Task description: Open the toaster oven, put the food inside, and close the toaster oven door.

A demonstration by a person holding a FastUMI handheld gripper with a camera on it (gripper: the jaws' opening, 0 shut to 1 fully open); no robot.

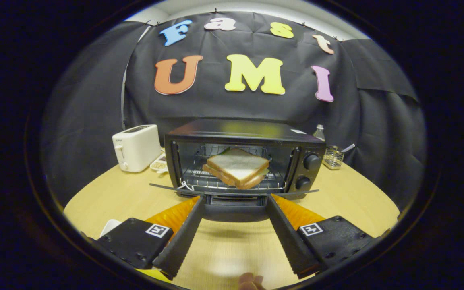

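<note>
A black toaster oven (252,133) stands on the wooden table (111,197) just beyond my fingers. Its door (296,192) hangs fully down, seen edge-on as a thin line. On the wire rack inside rests a white-bread sandwich (238,167), slightly over the rack's front. My gripper (235,199) is open, its fingertips level with the door's front edge. The door handle (236,209) sits between the two fingers, and neither presses on it.
A white pop-up toaster (136,147) stands left of the oven with a small dish (158,163) beside it. A bottle (318,132) and a wire basket (332,157) sit to the oven's right. A person's fingertip (250,280) shows below the fingers.
</note>
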